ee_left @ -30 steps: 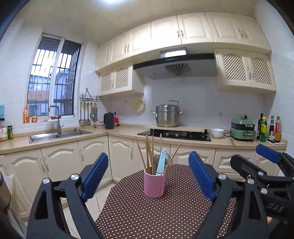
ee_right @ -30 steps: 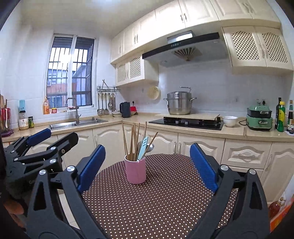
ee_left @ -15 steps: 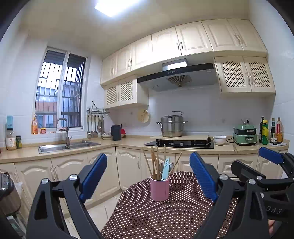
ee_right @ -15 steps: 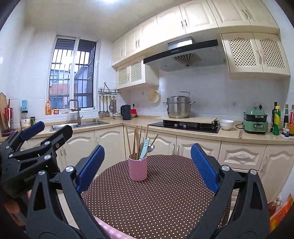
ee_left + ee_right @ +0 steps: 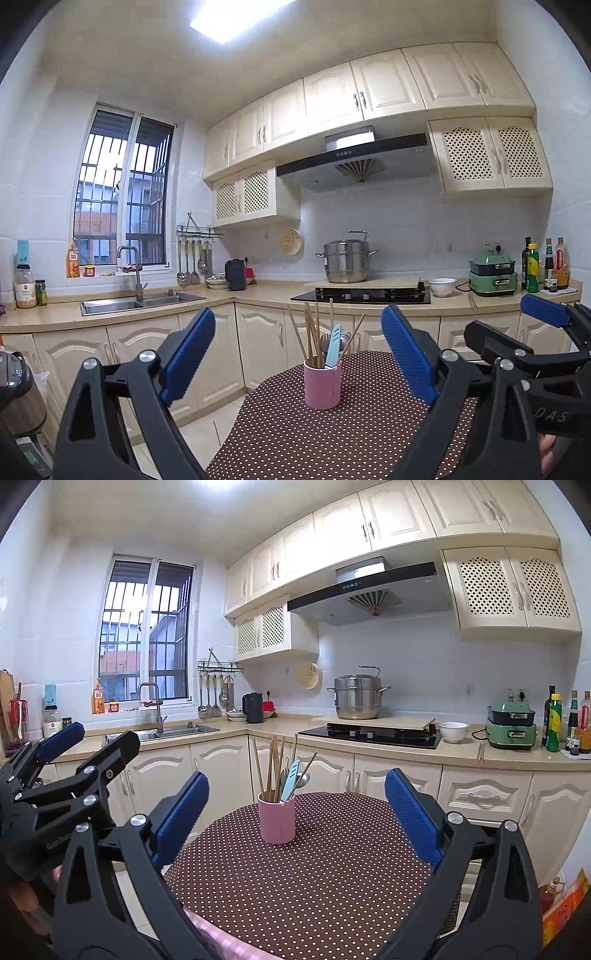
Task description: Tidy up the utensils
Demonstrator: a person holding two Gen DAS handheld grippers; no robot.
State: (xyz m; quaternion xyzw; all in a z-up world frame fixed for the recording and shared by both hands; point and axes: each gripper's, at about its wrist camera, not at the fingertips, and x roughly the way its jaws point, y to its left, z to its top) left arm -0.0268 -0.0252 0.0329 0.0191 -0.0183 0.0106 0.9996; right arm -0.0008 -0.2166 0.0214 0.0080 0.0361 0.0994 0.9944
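Grippers (image 5: 298, 349) (image 5: 297, 808) further from one cup (image 5: 277, 821)

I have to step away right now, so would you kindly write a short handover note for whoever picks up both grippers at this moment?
Left gripper: open, empty, held back from the table.
Right gripper: open, empty, also short of the table.
Pink cup: upright on the dotted tablecloth, holding wooden chopsticks, a light blue utensil and a metal spoon.
Done: judging from the present layout, every utensil visible on the table is in the cup; none lies loose on the cloth.
Left: possibly nothing. Check the table areas hidden behind the grippers before stopping.
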